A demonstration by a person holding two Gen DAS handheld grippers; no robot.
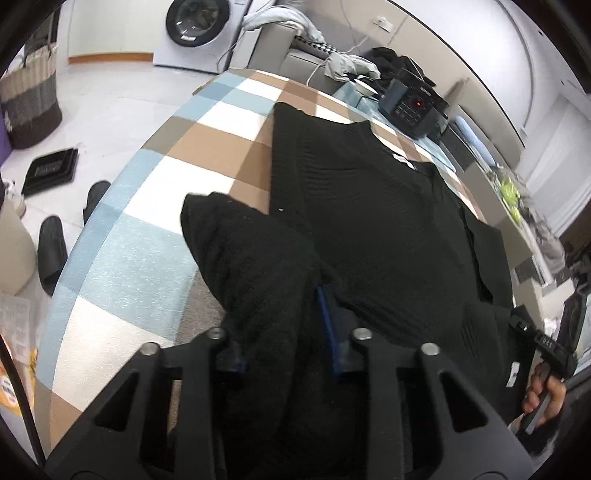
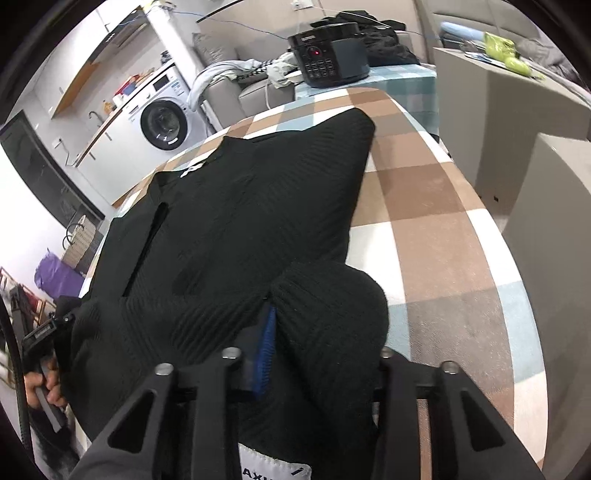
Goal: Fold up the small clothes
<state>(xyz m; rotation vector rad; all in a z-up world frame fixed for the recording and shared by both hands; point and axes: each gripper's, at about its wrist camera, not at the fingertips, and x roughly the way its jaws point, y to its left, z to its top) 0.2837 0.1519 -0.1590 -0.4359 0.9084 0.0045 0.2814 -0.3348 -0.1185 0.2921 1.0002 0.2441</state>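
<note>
1. While the black ribbed sweater lies spread flat on the table (covered by a checked cloth in brown, white and pale blue), both claws grip its near edge.
2. Left claw: clenched on a bunched fold of the sweater. The knit fills the gap between the fingers, and a blue pad shows against the fabric on one side. The fold rises off the table in a rounded hump just ahead of the claw.
3. Right claw: clenched on a second fold of the same sweater. A blue pad presses against the knit, and a white garment label shows at the bottom edge of the right wrist view.
4. Sweater position: the body runs away from the claws toward the far end of the table, neckline uppermost, with a small white tag at the collar. Its far corner rests on the checked cloth.
5. Each wrist view shows the opposite hand at its edge: the right hand and the left hand, each wrapped around a claw handle.
6. Surroundings: a black cooker with a red indicator light stands beyond the far table edge; a washing machine stands against the wall; a woven basket and black slippers are on the floor.
</note>
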